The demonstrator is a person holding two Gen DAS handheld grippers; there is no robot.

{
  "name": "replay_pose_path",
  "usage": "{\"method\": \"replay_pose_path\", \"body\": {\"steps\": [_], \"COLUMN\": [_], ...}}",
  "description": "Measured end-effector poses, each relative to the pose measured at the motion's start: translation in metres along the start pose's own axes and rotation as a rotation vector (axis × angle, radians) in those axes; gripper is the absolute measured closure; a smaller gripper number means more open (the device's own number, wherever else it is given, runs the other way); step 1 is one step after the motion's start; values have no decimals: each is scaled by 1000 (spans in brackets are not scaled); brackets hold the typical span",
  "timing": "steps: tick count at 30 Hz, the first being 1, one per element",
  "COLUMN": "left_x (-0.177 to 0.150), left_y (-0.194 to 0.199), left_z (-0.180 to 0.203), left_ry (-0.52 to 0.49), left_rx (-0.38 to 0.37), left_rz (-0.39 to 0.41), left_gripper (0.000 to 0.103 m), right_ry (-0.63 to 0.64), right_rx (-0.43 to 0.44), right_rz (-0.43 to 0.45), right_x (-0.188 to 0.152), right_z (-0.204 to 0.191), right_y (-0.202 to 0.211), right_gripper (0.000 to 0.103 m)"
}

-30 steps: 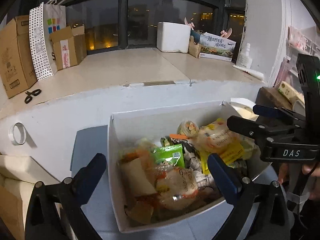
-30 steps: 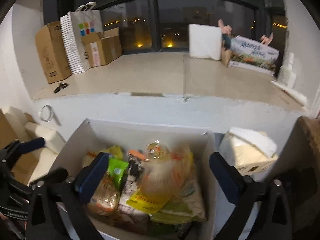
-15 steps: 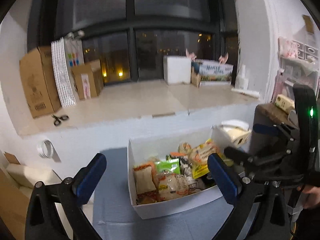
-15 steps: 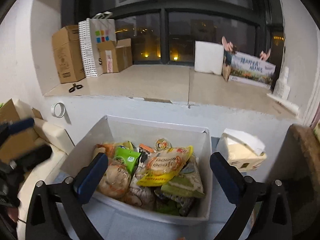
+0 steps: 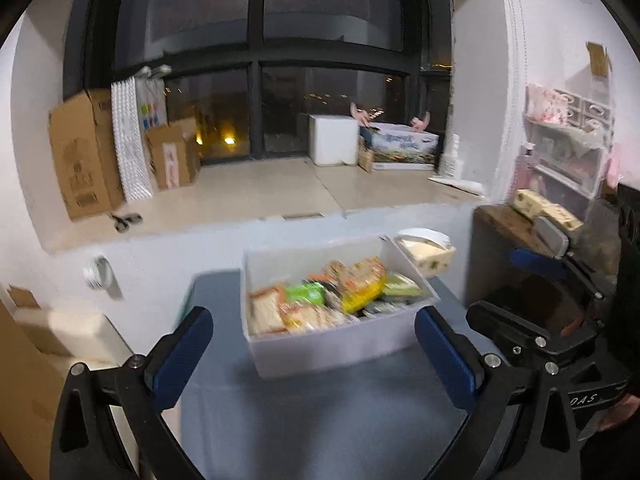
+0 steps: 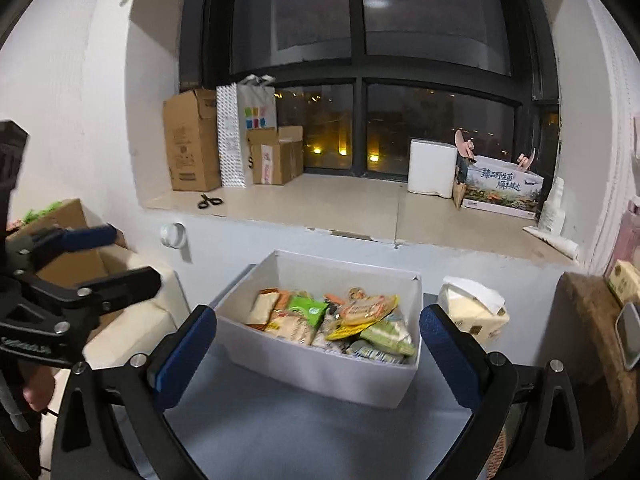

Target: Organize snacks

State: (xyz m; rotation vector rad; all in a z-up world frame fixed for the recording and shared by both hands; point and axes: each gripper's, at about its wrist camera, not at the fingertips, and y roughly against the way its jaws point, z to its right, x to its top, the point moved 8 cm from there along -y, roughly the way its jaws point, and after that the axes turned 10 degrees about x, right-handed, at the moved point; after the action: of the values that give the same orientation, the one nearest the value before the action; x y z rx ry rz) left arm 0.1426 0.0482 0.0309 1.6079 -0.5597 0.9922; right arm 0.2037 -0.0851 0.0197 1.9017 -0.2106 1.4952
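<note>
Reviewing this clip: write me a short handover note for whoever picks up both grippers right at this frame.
Left gripper: open, empty, short of the box.
Right gripper: open, empty, also short of the box.
White box sits on the blue-grey table, filled with snack packets, the green packet among them. Tissue pack lies right of the box.
Done: snacks are inside the box; none show on the table.
Left: possibly nothing; check arrangement.

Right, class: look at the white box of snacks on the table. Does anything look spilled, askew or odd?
Nothing has spilled. The snack packets lie jumbled and overlapping inside the white box, and the box sits skewed to the blue-grey table edge.
</note>
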Motion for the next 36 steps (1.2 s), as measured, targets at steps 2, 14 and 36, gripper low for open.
{"method": "replay_pose_path", "body": {"steps": [2,14,36], "left_x": [-9,-57,-57], "left_y": [6,32,32], "left_z": [-1,7,8], "left_ry": [17,32,42], "left_rx": [9,-17,-21], "left_rz": [-11,-57,-50], "left_gripper": [0,0,0], "right_ry": [-17,-167,-177], "right_rx": [23,59,60], "right_rz": [9,-27,-22], "right_x": [-9,-71,-69], "right_z": [-6,-15,-14], "right_y": [13,40,44], "right_gripper": [0,0,0]}}
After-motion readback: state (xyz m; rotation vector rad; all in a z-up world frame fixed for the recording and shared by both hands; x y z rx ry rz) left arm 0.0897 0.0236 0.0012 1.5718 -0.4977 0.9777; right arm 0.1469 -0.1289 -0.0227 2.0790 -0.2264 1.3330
